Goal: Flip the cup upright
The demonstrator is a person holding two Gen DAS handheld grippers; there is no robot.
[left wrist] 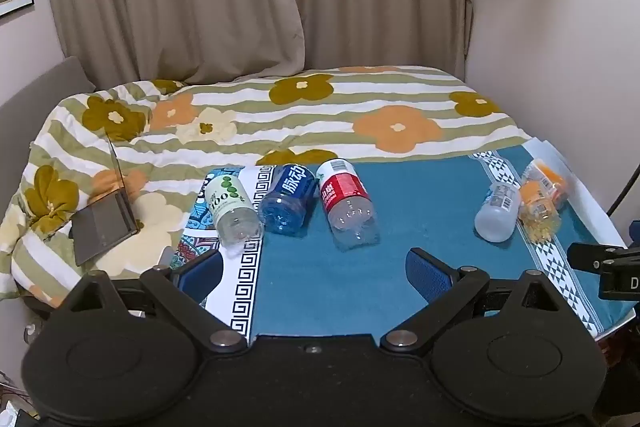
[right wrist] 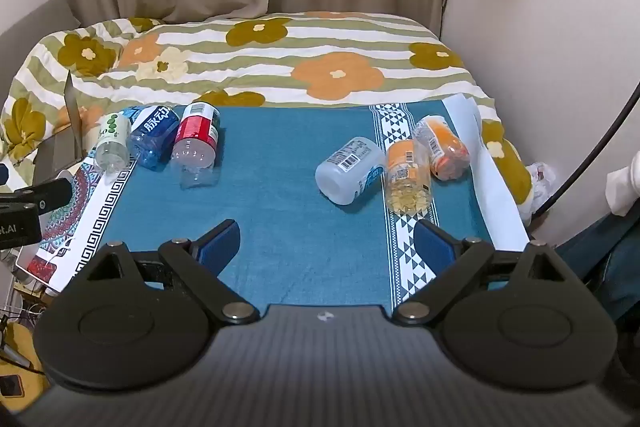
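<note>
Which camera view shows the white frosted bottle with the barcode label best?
The right wrist view shows the white frosted bottle best: it lies on its side near the picture's middle, large, with barcode and base plain. The left wrist view has the same bottle smaller, toward the right edge, partly against the orange bottle.

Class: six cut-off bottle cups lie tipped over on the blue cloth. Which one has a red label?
The clear plastic cup with the red label, rightmost of the left-hand trio. Its neighbours carry blue and green-dotted white labels; the right-hand three are white or orange.

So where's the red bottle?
The red bottle lies on its side on the blue cloth, left of centre in both views, right beside the blue bottle.
</note>
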